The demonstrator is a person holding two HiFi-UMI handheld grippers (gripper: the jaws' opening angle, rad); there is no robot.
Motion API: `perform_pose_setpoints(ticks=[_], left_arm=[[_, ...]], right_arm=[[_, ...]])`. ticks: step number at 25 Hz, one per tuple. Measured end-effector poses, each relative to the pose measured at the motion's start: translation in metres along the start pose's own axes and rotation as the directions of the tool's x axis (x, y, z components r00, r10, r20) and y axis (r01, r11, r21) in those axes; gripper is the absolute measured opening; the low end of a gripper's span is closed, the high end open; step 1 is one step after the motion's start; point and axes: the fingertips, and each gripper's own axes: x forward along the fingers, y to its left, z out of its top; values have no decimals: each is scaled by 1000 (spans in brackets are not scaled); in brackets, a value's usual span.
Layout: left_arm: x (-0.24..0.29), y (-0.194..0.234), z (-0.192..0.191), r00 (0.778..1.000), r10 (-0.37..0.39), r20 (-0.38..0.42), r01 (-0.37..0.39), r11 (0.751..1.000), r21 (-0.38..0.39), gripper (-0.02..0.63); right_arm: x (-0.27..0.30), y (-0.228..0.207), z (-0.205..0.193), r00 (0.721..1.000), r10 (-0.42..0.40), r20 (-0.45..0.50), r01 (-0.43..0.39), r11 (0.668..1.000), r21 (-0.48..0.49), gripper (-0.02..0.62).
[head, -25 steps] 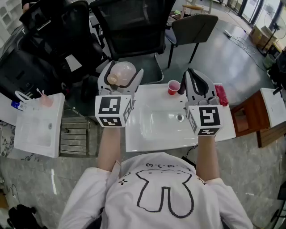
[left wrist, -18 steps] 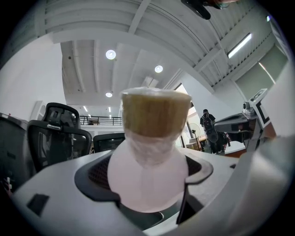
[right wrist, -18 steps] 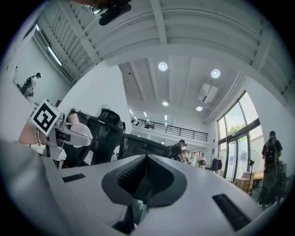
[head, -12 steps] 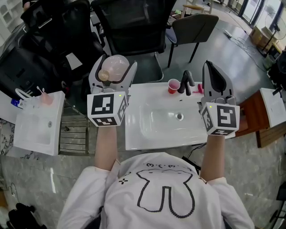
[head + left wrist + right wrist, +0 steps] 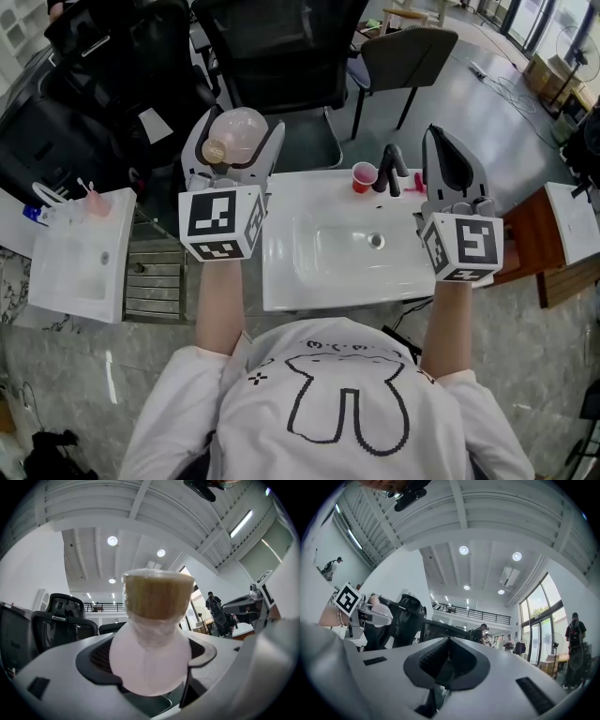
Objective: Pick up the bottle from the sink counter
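While I watch the left gripper view, the bottle (image 5: 151, 653) sits squarely in the left gripper (image 5: 236, 139), its round pink body clamped between the two jaws and its tan cap (image 5: 158, 595) standing clear above them, long axis crossing the squeeze line. Nothing to reach for, then: it's right in the grip, lifted off the worktop (image 5: 281, 292) and past its left far corner. My right gripper (image 5: 444, 148) is well apart on the far side, jaws pressed together on nothing. I judge the pick done; only the hold matters now.
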Motion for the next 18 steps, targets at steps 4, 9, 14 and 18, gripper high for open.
perform_pose_setpoints(ticks=[4, 9, 14, 18], left_arm=[[0, 0, 1, 1000, -1, -2, 1, 1000, 5, 407], [-2, 1, 2, 1000, -1, 0, 1, 1000, 3, 408], [-3, 1, -1, 1000, -7, -2, 7, 1000, 5, 408], [-2, 0, -5, 1000, -12, -7, 12, 1000, 5, 408]], right_arm=[[-1, 2, -1, 1000, 0, -3, 0, 1000, -4, 29], [-2, 4, -1, 1000, 0, -6, 0, 1000, 1, 29], [-2, 6, -4, 1000, -5, -12, 5, 1000, 3, 29], [-1, 8, -7, 1000, -3, -14, 3, 1000, 2, 29]])
